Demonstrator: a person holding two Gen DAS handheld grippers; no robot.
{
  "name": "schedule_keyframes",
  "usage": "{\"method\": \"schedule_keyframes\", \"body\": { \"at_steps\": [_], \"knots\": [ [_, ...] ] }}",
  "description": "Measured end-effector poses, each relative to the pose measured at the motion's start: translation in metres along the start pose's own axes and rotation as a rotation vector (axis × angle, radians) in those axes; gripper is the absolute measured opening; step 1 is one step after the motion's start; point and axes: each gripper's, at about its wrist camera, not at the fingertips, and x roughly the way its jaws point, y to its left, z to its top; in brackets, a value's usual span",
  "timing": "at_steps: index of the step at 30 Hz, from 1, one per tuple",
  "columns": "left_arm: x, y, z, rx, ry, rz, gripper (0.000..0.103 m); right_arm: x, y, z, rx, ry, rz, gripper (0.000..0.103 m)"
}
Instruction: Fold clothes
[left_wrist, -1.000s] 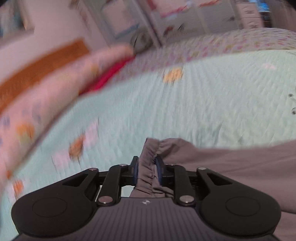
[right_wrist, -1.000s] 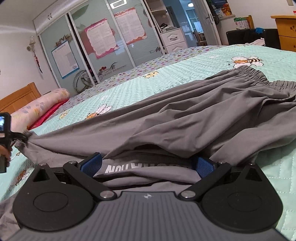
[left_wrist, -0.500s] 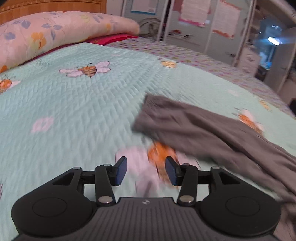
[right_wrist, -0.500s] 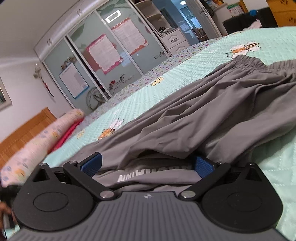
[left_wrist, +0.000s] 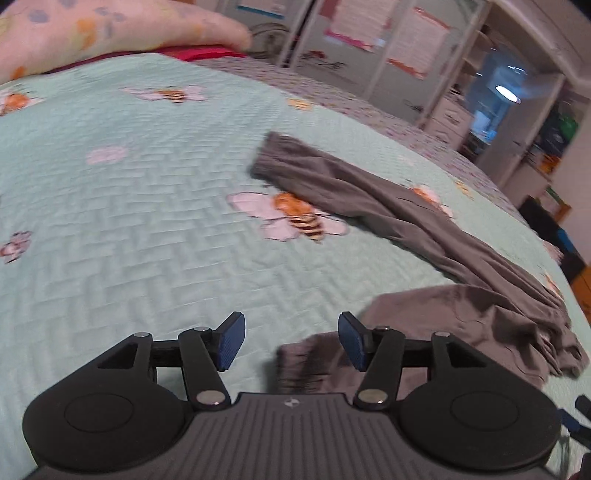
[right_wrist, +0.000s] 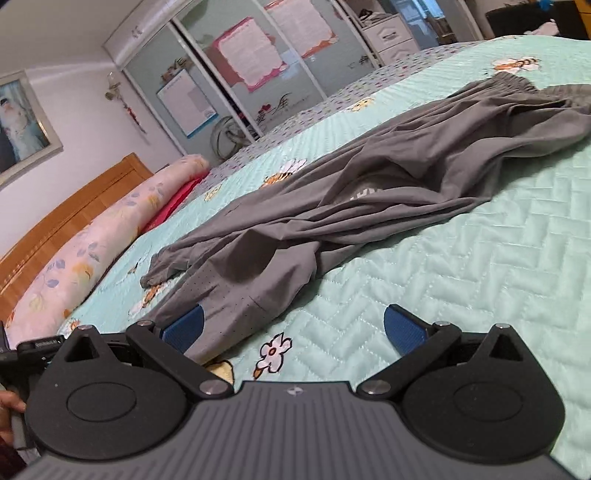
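Grey trousers (right_wrist: 388, 192) on quilt (right_wrist: 480, 258), beyond right claw (right_wrist: 293, 326)

Left wrist: low over the bed (left_wrist: 147, 221), tilted down, facing the wardrobe doors (left_wrist: 369, 44).
Right wrist: near-level, close above the quilt (headboard (right_wrist: 74, 221) at left).
Shared: grey trousers (left_wrist: 388, 206), pillow (right_wrist: 92, 251).

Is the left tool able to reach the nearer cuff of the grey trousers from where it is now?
Probably yes. The left tool is open and empty, and the nearer cuff of the grey trousers lies flat on the bedspread just below its pads, nothing covering it.
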Motion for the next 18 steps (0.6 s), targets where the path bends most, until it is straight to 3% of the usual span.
{"method": "schedule_keyframes", "body": {
  "at_steps": [4, 5, 6, 7, 10, 14, 18],
  "knots": [
    [0.019, -0.003, -0.006, 0.014, 0.074, -0.056, 0.058, -0.011, 0.008, -0.001, -0.006, -0.006, 0.003, 0.102],
    [0.022, -0.005, -0.008, 0.045, 0.079, -0.035, 0.056, -0.012, 0.012, -0.002, -0.014, 0.003, 0.012, 0.102],
    [0.026, -0.008, -0.011, 0.077, 0.084, -0.013, 0.037, -0.011, 0.015, -0.002, -0.026, 0.015, 0.025, 0.102],
    [0.024, -0.009, -0.008, 0.085, 0.073, -0.023, 0.009, -0.01, 0.019, -0.002, -0.041, 0.029, 0.041, 0.102],
    [0.018, -0.014, 0.001, 0.107, 0.038, -0.056, 0.009, -0.003, 0.044, -0.01, -0.113, 0.098, 0.106, 0.102],
    [-0.018, -0.033, 0.04, 0.143, -0.115, -0.129, 0.009, 0.015, 0.08, -0.023, -0.189, 0.187, 0.191, 0.102],
    [-0.051, -0.06, 0.079, 0.268, -0.246, -0.167, 0.009, 0.036, 0.115, -0.026, -0.237, 0.246, 0.262, 0.102]
  ]
}}
